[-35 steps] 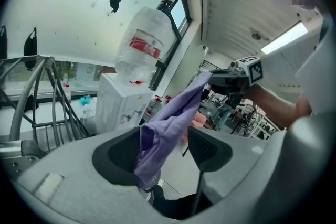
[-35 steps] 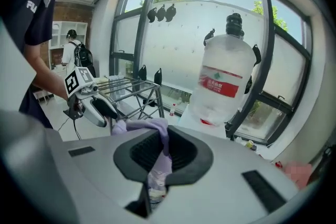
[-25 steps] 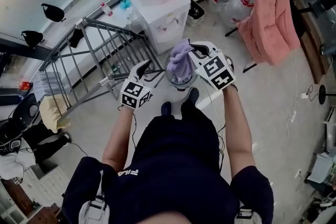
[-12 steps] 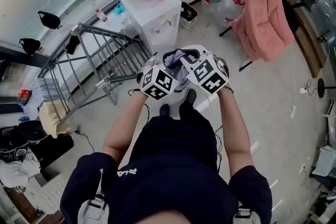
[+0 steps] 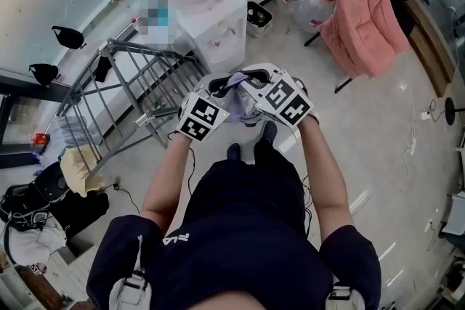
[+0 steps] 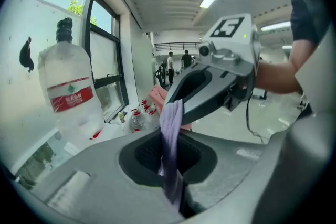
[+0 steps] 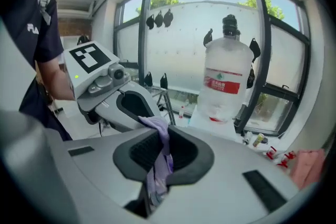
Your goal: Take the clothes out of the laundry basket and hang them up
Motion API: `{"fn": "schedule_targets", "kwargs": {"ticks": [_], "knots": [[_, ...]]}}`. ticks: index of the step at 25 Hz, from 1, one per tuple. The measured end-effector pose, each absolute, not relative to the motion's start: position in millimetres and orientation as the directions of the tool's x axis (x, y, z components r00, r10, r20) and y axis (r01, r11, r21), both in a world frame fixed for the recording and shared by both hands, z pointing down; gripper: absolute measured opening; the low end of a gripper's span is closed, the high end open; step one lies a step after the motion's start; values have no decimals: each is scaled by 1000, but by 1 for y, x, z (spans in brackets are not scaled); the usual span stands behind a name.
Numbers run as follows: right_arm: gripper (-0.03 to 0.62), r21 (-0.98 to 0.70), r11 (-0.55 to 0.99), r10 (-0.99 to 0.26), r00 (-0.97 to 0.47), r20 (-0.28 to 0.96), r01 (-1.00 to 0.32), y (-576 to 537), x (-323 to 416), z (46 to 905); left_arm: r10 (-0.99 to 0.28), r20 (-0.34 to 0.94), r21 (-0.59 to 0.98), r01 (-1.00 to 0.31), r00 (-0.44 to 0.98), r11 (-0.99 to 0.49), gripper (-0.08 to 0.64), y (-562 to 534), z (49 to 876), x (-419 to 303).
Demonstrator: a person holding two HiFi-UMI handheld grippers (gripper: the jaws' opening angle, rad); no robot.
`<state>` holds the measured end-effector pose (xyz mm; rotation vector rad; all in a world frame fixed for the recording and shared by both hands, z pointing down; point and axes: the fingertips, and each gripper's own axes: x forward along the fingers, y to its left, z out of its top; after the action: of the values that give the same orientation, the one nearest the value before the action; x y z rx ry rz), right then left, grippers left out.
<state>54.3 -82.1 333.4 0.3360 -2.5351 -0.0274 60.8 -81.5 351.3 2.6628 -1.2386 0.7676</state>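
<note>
Head view: the left tongs point(image 5: 220, 88) and right tongs point(image 5: 245, 80) meet in front of the person. A lilac garment point(image 5: 236, 96) is held between them, near a grey drying rack point(image 5: 138, 80).

Left gripper view: the left tongs have just been closing and pinch one end of the garment.

Right gripper view: the right tongs are clamped on the other end, with a water bottle point(image 7: 226, 76) behind.

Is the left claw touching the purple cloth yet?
Touching. The left gripper view shows the left claw, whose jaws have just closed, pinching the purple cloth between its pads.
</note>
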Motion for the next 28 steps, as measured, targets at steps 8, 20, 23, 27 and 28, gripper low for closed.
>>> {"fn": "schedule_targets", "kwargs": {"ticks": [8, 20, 23, 27, 28], "knots": [[183, -62, 964, -220, -909, 353, -257, -99, 85, 362, -669, 344, -46, -699, 659, -713, 31, -70, 270, 27], [176, -181, 982, 103, -958, 267, 55, -96, 33, 393, -570, 259, -40, -581, 780, -813, 31, -19, 189, -2], [210, -194, 958, 263, -916, 303, 211, -71, 4, 414, -538, 235, -28, -547, 810, -836, 31, -3, 178, -2], [176, -261, 914, 365, -908, 205, 309, -45, -29, 417, -514, 214, -32, -520, 831, -853, 31, 15, 170, -6], [37, -282, 906, 372, -911, 176, 315, -42, -33, 414, -527, 214, -32, -533, 823, -845, 31, 17, 169, -11]]}}
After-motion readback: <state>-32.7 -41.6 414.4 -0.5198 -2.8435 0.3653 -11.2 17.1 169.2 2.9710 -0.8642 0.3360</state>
